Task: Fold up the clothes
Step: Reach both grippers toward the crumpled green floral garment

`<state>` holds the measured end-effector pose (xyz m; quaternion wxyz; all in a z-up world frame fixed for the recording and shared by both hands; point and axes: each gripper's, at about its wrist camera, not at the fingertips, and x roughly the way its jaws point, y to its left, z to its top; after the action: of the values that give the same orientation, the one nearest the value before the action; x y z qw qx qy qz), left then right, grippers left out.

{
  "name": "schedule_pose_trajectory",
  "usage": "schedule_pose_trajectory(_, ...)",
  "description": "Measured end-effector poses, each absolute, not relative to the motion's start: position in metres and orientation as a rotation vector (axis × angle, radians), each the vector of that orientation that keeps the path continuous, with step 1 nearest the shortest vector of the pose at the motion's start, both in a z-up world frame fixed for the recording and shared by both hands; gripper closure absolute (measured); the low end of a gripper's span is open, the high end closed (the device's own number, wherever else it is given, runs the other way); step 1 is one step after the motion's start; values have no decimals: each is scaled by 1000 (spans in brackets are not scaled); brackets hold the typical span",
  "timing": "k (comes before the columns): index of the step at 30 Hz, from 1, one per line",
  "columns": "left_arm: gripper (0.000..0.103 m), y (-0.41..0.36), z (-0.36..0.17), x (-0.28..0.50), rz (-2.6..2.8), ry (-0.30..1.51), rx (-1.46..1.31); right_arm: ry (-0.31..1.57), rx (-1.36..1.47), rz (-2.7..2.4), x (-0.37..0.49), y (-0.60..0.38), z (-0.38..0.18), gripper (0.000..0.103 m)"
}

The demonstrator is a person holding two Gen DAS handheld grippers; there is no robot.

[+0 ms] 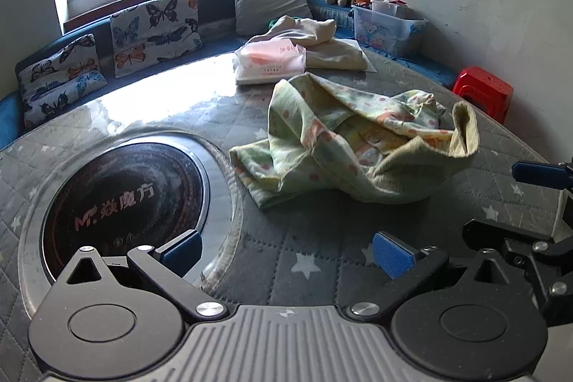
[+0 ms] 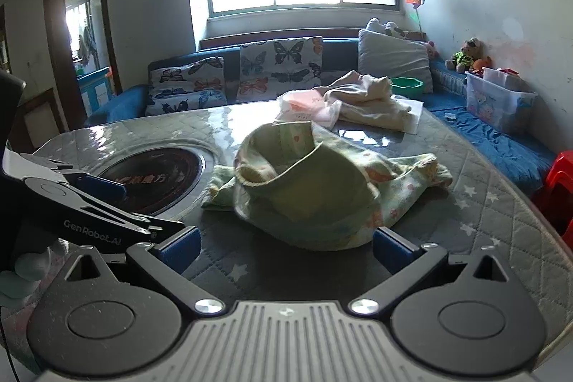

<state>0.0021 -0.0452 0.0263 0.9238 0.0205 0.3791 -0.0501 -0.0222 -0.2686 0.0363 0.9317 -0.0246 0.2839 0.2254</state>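
Note:
A crumpled pale green patterned garment lies in a heap on the grey quilted table; it also shows in the right wrist view. My left gripper is open and empty, a little short of the garment. My right gripper is open and empty, its blue fingertips just in front of the garment's near edge. A cream garment lies in a pile at the table's far side, also in the right wrist view.
A round black induction cooktop is set into the table on the left. A pink tissue pack lies beyond the green garment. A blue sofa with butterfly cushions, a clear storage box and a red stool surround the table.

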Motion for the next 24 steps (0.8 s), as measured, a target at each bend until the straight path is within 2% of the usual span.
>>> schedule_pose_trajectory(16, 0, -39, 43, 24, -69, 758, 52, 494, -100, 423, 6, -270, 71, 0)
schedule_pose_trajectory(24, 0, -41, 51, 30, -61, 747, 58, 496, -141, 426, 26, -259, 72, 1)
